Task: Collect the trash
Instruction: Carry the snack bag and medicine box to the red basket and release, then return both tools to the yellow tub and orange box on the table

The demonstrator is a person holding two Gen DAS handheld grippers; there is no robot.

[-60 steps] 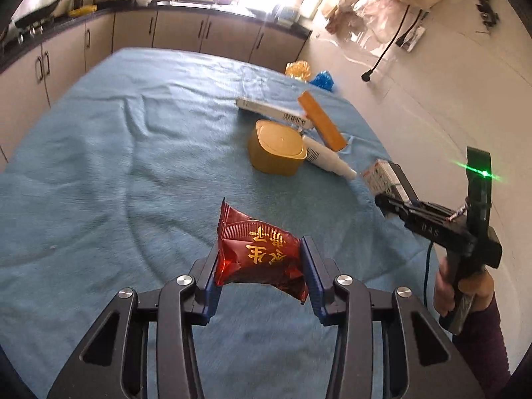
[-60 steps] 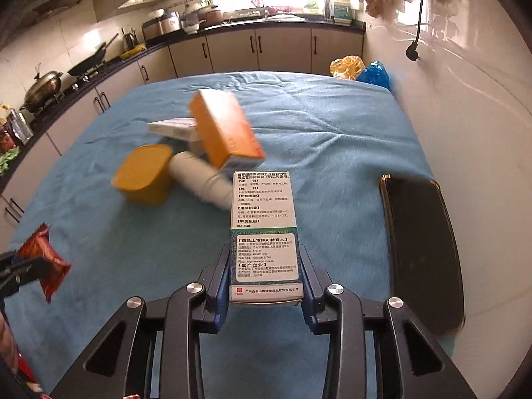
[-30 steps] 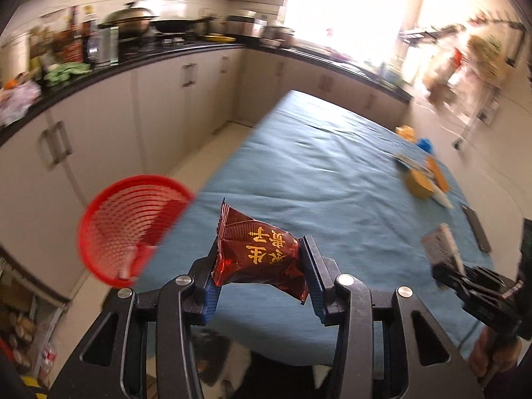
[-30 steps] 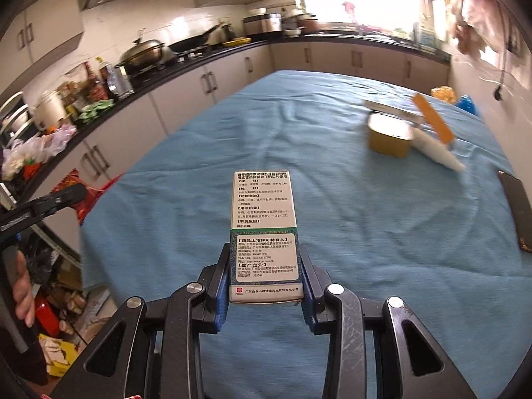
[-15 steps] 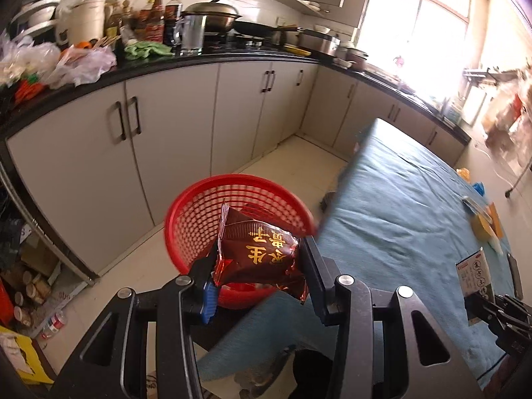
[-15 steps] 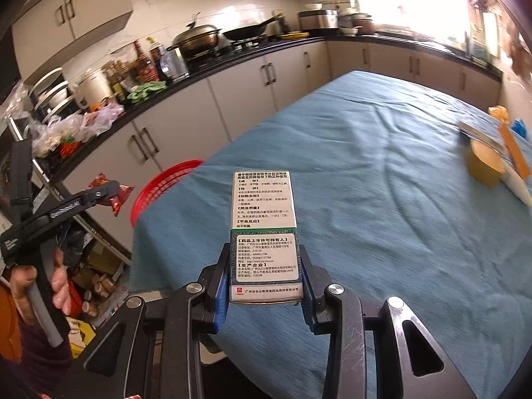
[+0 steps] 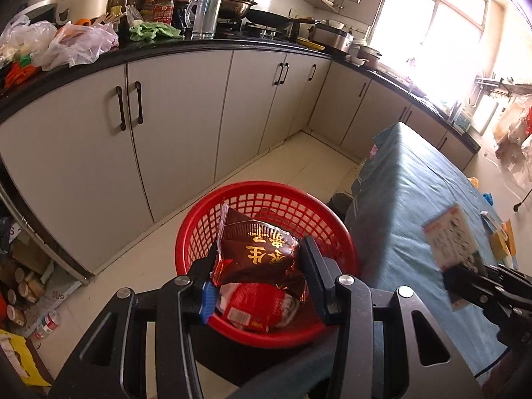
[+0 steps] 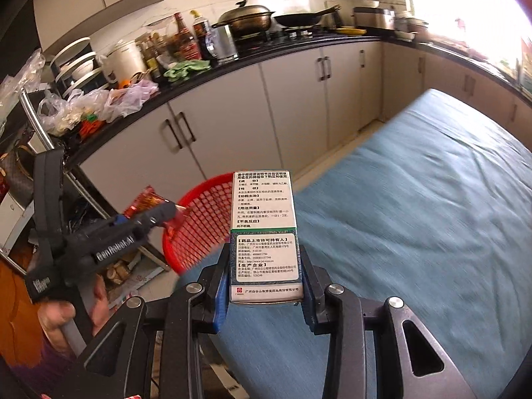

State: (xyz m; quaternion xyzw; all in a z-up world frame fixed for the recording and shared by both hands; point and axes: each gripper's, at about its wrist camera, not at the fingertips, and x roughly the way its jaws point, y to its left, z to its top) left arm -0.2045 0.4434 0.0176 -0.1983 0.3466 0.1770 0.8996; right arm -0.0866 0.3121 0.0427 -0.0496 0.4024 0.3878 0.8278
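My left gripper (image 7: 257, 271) is shut on a dark red snack packet (image 7: 257, 252) with gold characters, held right over the red mesh basket (image 7: 266, 202) on the floor. Another red wrapper (image 7: 256, 309) lies inside the basket. My right gripper (image 8: 264, 286) is shut on a white medicine box (image 8: 262, 226) with green bands, above the blue table's near end. In the right wrist view the left gripper (image 8: 166, 212) holds the packet (image 8: 146, 199) beside the basket (image 8: 202, 222). The left wrist view shows the box (image 7: 450, 239) blurred at the right.
White kitchen cabinets (image 7: 173, 126) under a black counter crowded with bottles, pots and bags run along the left. The blue-clothed table (image 8: 415, 199) stretches right; small items (image 7: 498, 236) lie at its far end. Floor clutter (image 7: 23, 286) sits left of the basket.
Both grippers swung left, away from the table. The left one came down over the red basket with the packet; the right one followed with the box toward the table's end.
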